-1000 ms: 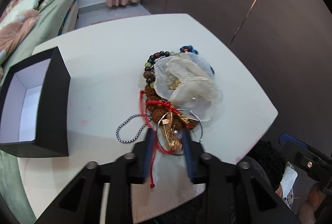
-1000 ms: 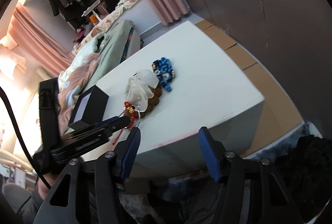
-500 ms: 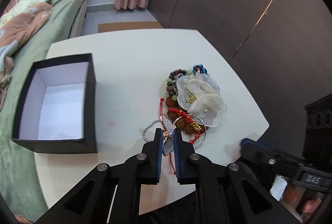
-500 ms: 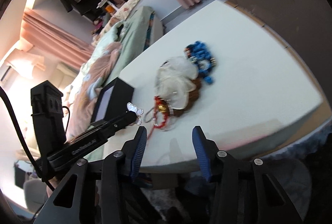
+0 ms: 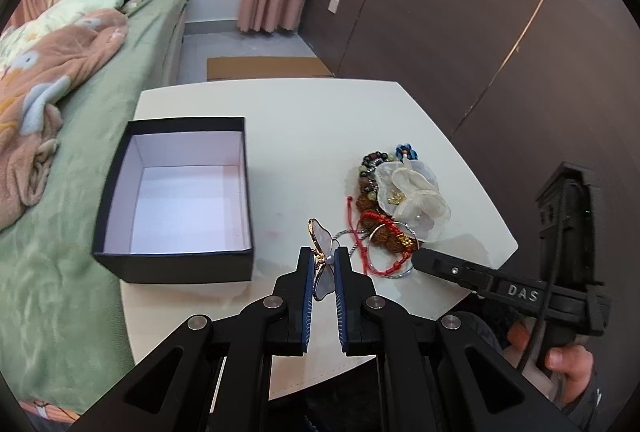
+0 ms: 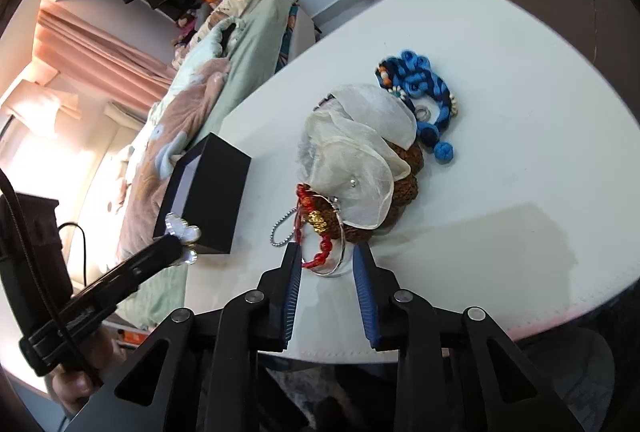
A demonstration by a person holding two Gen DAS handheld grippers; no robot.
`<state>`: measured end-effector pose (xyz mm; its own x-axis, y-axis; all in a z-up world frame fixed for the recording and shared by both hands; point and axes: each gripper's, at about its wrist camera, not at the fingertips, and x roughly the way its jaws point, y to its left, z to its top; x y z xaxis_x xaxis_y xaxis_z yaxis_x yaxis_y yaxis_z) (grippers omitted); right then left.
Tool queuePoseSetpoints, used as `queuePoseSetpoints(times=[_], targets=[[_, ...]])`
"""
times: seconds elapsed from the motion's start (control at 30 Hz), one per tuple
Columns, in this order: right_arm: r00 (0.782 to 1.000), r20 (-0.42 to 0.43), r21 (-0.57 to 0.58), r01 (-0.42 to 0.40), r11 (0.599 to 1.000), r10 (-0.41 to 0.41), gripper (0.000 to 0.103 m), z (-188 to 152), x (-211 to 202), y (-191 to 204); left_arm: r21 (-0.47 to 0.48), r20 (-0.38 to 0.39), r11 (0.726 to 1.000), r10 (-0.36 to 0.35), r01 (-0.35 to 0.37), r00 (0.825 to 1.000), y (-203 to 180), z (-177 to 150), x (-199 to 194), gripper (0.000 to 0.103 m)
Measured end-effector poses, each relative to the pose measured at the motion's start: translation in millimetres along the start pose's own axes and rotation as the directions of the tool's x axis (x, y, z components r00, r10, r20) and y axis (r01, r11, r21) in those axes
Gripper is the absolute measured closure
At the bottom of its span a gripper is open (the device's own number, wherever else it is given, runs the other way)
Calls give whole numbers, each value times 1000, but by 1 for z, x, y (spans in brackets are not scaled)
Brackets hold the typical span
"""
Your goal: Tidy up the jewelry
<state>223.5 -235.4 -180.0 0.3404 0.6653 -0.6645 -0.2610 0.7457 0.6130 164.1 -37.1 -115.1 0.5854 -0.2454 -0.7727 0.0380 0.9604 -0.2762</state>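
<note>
Left gripper (image 5: pixel 324 258) jaws clamp a butterfly brooch (image 5: pixel 323 252) (box (image 5: pixel 176 264) at ten o'clock); right gripper (image 6: pixel 327 264) jaws stand apart, straddling the silver bangle (image 6: pixel 332 264).

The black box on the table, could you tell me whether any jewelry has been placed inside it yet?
No, the left wrist view shows the black box with only its bare white lining, while the butterfly piece sits clamped in the left gripper.

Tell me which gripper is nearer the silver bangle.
Right. The right gripper has its open jaws either side of the silver bangle; the left gripper sits beside it, holding the butterfly brooch.
</note>
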Motion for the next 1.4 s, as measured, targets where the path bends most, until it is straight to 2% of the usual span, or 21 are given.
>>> queuePoseSetpoints(times=[0.07, 0.17, 0.3, 0.43, 0.5, 0.6, 0.63, 0.7, 0.73, 0.77, 0.9, 1.03, 1.13, 1.23, 1.33, 1.4], targets=[[999, -12, 21, -39, 999, 39, 86, 1, 4, -5, -7, 4, 1000, -1, 1, 1000, 3, -1, -3, 93], [995, -14, 52, -102, 993, 103, 96, 1, 6, -10, -14, 10, 1000, -2, 2, 1000, 6, -2, -5, 93], [980, 17, 45, -198, 979, 198, 100, -1, -2, -5, -26, 15, 1000, -7, 7, 1000, 10, -3, -7, 93], [969, 46, 21, -242, 970, 241, 101, 2, -12, 6, -39, 22, 999, -13, 14, 1000, 15, -5, -10, 93], [969, 57, 9, -242, 970, 241, 101, 3, -17, 11, -42, 28, 999, -12, 14, 1000, 18, -4, -13, 93], [993, 40, 5, -111, 994, 111, 101, 10, -14, 16, -53, 41, 998, -12, 14, 999, 21, -4, -18, 93], [997, 33, 14, -74, 997, 74, 98, 12, -12, 15, -56, 44, 998, -12, 15, 999, 22, -4, -20, 93], [998, 24, 34, -56, 998, 55, 73, 13, -9, 12, -56, 47, 998, -12, 14, 999, 23, -5, -21, 93], [998, 32, 45, -58, 997, 57, 47, 13, -8, 10, -56, 46, 998, -11, 14, 999, 24, -5, -22, 93], [998, 43, 50, -58, 997, 56, 41, 12, -9, 7, -56, 46, 998, -11, 14, 999, 25, -6, -22, 93], [996, 25, 81, -84, 993, 82, 41, 13, 0, 0, -65, 45, 998, -12, 15, 999, 27, -7, -23, 93], [995, -13, 113, -94, 989, 96, 58, 11, 14, -9, -70, 51, 997, -12, 16, 999, 30, -7, -25, 93], [998, -35, 102, -53, 993, 56, 71, 12, 23, -9, -74, 58, 997, -13, 17, 998, 31, -6, -28, 93], [997, -66, 112, -41, 993, 49, 97, 12, 28, -13, -76, 68, 997, -18, 23, 998, 34, -4, -32, 93], [996, -69, 104, -43, 994, 50, 98, 9, 28, -9, -86, 86, 996, -10, 17, 996, 41, 1, -39, 93], [995, -56, 87, -79, 993, 84, 99, 7, 21, -2, -97, 95, 995, 1, 8, 995, 47, 6, -42, 93]])
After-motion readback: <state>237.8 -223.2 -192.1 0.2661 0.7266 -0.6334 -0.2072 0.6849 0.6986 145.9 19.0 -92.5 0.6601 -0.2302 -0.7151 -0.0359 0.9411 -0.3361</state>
